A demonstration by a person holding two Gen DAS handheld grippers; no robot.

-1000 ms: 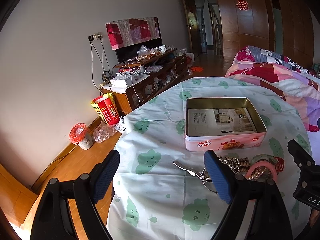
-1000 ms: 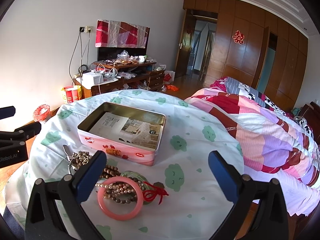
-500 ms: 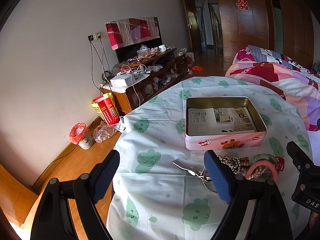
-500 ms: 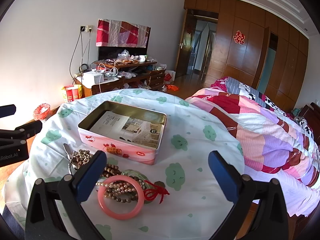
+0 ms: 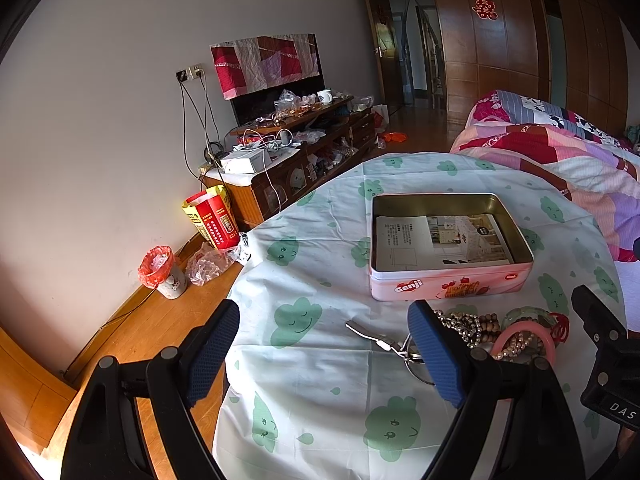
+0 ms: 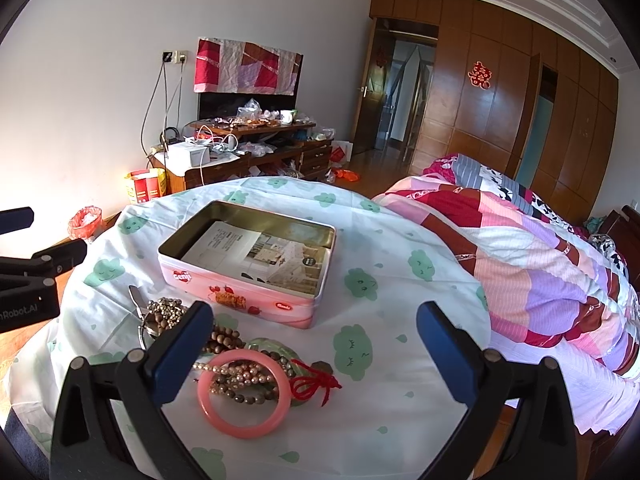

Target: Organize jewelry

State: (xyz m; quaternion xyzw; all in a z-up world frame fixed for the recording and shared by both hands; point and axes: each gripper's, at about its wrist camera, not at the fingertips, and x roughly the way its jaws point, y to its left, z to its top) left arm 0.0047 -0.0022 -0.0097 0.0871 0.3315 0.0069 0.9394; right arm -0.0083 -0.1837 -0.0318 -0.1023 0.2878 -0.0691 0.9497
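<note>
An open pink tin [image 5: 448,284] [image 6: 240,300] with paper inside sits on a round table with a cloud-print cloth. In front of it lies a pile of jewelry: a pink bangle [image 6: 244,420] [image 5: 524,334], a pearl string [image 6: 240,370], wooden beads [image 6: 224,338], a green bangle [image 5: 528,314], a red cord [image 6: 316,384] and a metal clip [image 5: 372,334]. My left gripper [image 5: 324,352] is open above the cloth, left of the pile. My right gripper [image 6: 316,346] is open above the pile, holding nothing.
A bed with a patchwork quilt [image 6: 540,264] adjoins the table on the right. A cluttered TV cabinet [image 5: 296,160], a red and yellow bag [image 5: 212,220] and a small bin [image 5: 162,272] stand by the wall. The table edge [image 5: 236,288] drops to wood floor.
The right gripper has drifted slightly, so the tin and jewelry pile sit a little further right in its view. The left gripper has barely moved. Both stay open.
</note>
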